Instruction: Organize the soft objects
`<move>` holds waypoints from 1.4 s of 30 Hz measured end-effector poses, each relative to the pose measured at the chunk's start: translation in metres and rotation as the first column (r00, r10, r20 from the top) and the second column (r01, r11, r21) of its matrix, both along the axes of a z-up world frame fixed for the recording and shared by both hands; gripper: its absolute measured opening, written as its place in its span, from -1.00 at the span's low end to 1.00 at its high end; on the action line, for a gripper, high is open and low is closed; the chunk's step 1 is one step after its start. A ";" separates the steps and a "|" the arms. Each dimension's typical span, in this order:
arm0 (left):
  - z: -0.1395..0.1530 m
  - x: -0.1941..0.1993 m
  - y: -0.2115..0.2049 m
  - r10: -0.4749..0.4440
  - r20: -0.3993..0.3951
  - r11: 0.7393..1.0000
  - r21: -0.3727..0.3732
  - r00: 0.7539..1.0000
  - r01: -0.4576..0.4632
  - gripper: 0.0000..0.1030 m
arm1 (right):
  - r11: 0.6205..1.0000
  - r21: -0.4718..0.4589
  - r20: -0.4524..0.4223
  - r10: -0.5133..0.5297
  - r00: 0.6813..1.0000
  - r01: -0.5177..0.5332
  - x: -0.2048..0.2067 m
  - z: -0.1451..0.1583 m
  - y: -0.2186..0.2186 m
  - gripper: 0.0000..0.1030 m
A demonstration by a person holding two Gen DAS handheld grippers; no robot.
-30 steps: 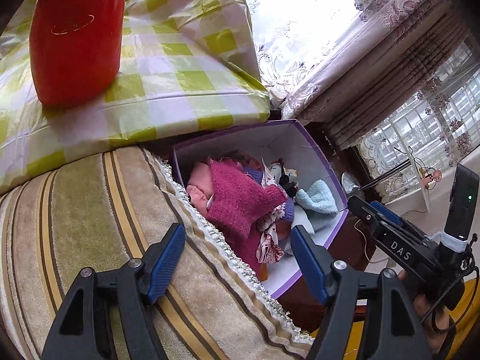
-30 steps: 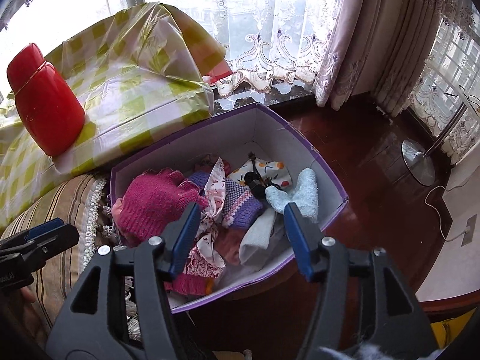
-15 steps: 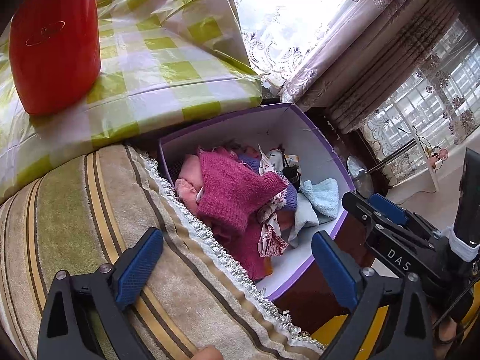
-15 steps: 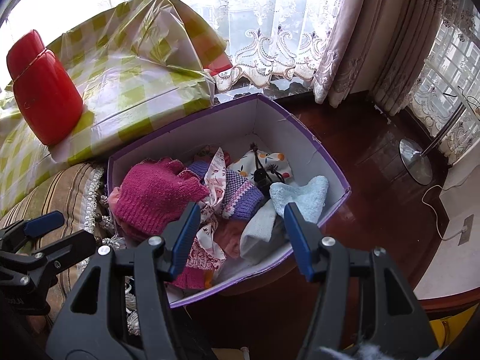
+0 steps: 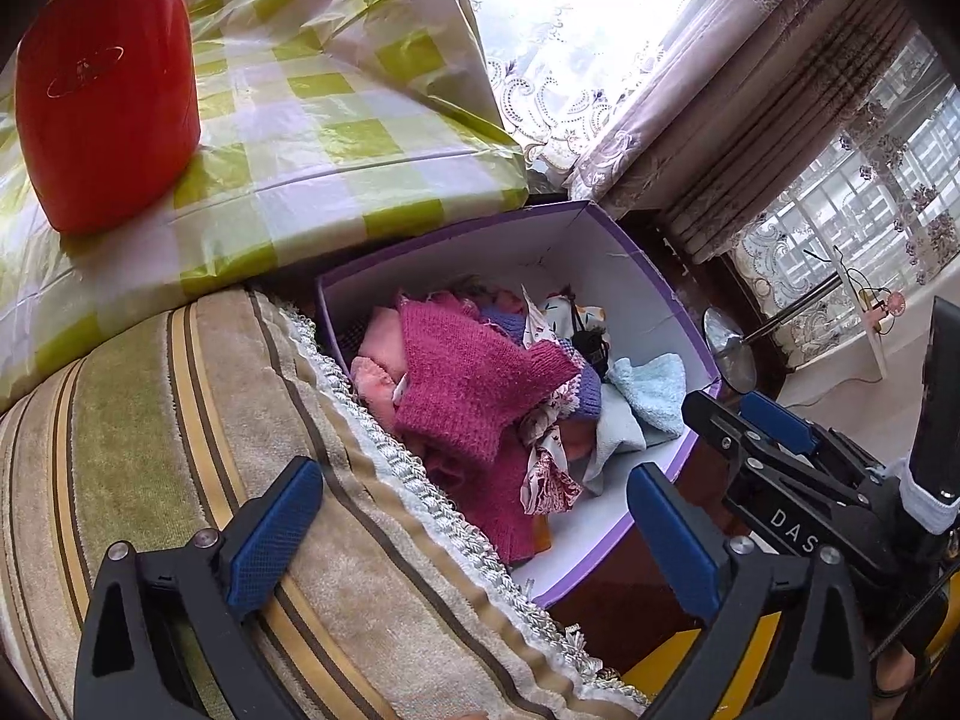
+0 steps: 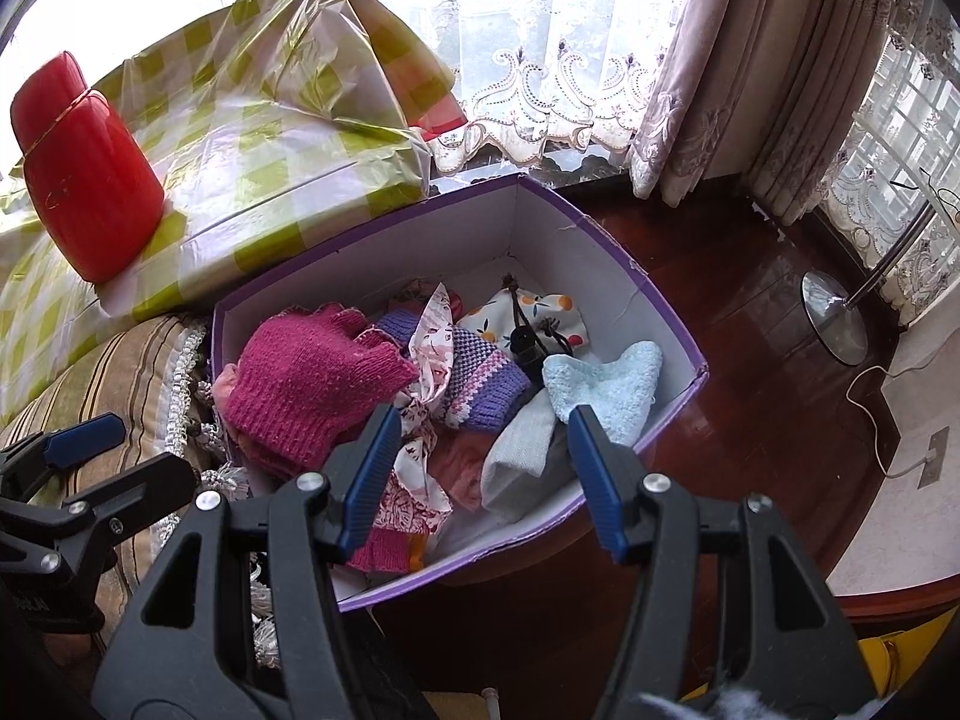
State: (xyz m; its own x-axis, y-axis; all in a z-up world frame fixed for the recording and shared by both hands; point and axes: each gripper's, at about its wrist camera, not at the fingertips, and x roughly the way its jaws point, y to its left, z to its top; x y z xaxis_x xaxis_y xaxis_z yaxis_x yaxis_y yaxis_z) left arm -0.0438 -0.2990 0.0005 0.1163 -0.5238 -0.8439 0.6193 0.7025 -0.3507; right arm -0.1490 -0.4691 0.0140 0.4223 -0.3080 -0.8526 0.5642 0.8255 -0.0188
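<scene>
Both the left gripper [image 5: 474, 534] and the right gripper [image 6: 480, 474] are hovering with jaws released and empty over the purple box [image 6: 606, 240], where the pink knitted glove [image 6: 312, 378] is lying on the pile by the left wall, light, limp and probably best pinched at a raised fold.

Both grippers [image 5: 468, 534] [image 6: 480, 474] apparently open, empty.

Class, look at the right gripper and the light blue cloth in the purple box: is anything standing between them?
Nothing visible blocks it. The right gripper is open above the box, and the light blue cloth lies on top of the pile, uncovered, beside its right finger.
</scene>
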 end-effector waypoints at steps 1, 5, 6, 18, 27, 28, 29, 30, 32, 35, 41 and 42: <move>0.000 0.000 0.000 0.000 0.000 1.000 0.000 1.000 0.000 0.99 | 1.000 0.001 -0.001 -0.001 1.000 0.001 0.000 0.000 0.000 0.20; 0.000 0.000 0.000 0.000 0.000 1.000 0.000 1.000 0.000 0.99 | 1.000 0.002 -0.003 -0.001 1.000 0.001 0.000 -0.001 -0.001 0.20; 0.000 0.000 0.000 0.000 0.000 1.000 0.000 1.000 0.000 0.99 | 1.000 0.003 -0.004 -0.001 1.000 0.001 0.000 -0.001 -0.001 0.20; -0.001 0.000 0.000 -0.001 0.000 1.000 0.000 1.000 0.001 0.99 | 1.000 0.005 -0.004 -0.001 1.000 0.001 0.000 -0.002 -0.002 0.20; -0.001 0.000 0.000 -0.001 0.000 1.000 0.000 1.000 0.001 0.99 | 1.000 0.006 -0.005 -0.001 1.000 0.001 0.000 -0.002 -0.002 0.20; -0.001 0.000 0.000 0.000 0.000 1.000 0.000 1.000 0.000 0.99 | 1.000 0.006 -0.005 -0.001 1.000 0.001 0.000 -0.003 -0.002 0.20; -0.001 0.000 0.000 -0.001 0.000 1.000 0.000 1.000 0.001 0.99 | 1.000 0.007 -0.005 0.000 1.000 0.000 0.000 -0.002 -0.003 0.20; -0.001 0.000 0.000 -0.001 0.000 1.000 0.000 1.000 0.001 0.99 | 1.000 0.007 -0.005 -0.001 1.000 0.001 0.000 -0.003 -0.003 0.20; -0.001 0.000 0.000 -0.001 0.001 1.000 0.000 1.000 0.001 0.99 | 1.000 0.008 -0.005 -0.001 1.000 0.001 -0.001 -0.003 -0.003 0.20; -0.001 0.000 0.000 -0.001 0.000 1.000 0.000 1.000 0.001 0.99 | 1.000 0.008 -0.005 0.000 1.000 0.000 0.000 -0.003 -0.004 0.20; -0.002 0.000 -0.002 -0.004 0.003 1.000 0.006 1.000 0.004 0.99 | 1.000 0.013 -0.007 -0.011 1.000 0.011 -0.004 -0.005 -0.002 0.20; -0.002 0.001 -0.003 -0.006 0.006 1.000 0.006 1.000 0.006 0.99 | 1.000 0.014 -0.007 -0.011 1.000 0.011 -0.004 -0.005 -0.002 0.20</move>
